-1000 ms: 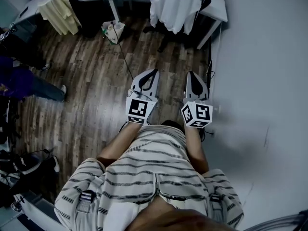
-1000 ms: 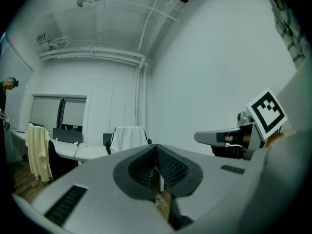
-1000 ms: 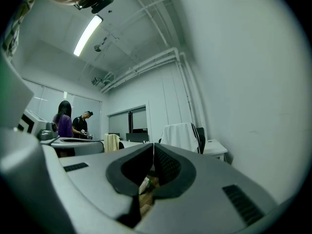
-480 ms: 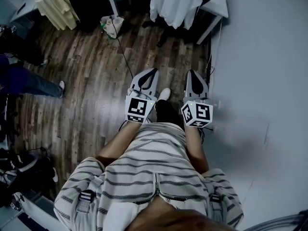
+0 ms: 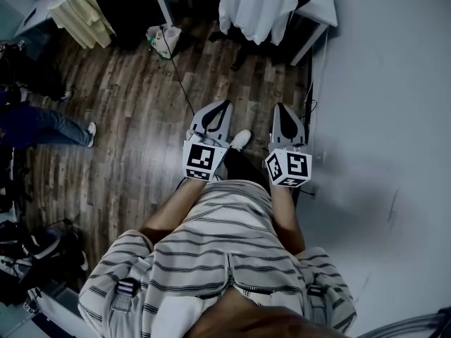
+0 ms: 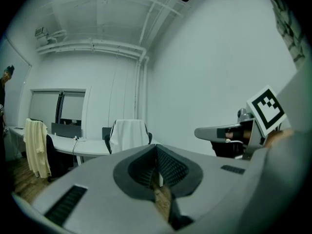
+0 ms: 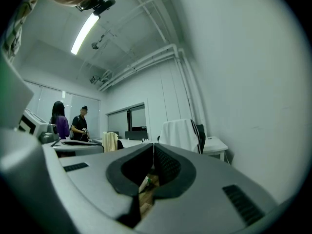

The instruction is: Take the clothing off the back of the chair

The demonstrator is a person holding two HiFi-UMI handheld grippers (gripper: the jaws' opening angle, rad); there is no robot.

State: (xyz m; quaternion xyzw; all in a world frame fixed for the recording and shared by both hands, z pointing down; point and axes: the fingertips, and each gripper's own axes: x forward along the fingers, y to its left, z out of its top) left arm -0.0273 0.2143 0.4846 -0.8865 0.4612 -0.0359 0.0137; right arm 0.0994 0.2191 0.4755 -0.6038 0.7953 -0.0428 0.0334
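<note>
**Gripper state.** The left gripper (image 5: 223, 106) is sitting with its jaws fully together and nothing between them. The right gripper (image 5: 281, 107) is likewise closed and empty. Both are pointing level, side by side, out in front of the person's chest.

**Task item.** The white clothing (image 5: 257, 5) is hanging over the back of the chair (image 7: 202, 136). It is well ahead of both grippers and slightly toward the right gripper's side, and the chair is standing against the white table (image 5: 321, 11). Nothing is touching the clothing yet. In my judgement the approach is the step in hand.

**Hazards noted.**
- A cream garment (image 5: 84, 16) is hanging far ahead and well off to the left gripper's side. Heading for it would mean taking the wrong item.
- With the jaws shut, arriving at the cloth would only be pushing it. They need opening first.
- A cable (image 5: 184, 90) and a bag (image 5: 163, 41) are lying ahead of the left gripper, near the walking line, where a foot could catch.
- The wall (image 5: 380, 118) is running close beside the right gripper, so drifting that way risks a knock.
- Pulling the clothing straight back instead of lifting it clear is likely to snag it or drag the chair.
- A one-sided grip is likely to leave the loose side trailing onto the floor (image 5: 127, 118).
</note>
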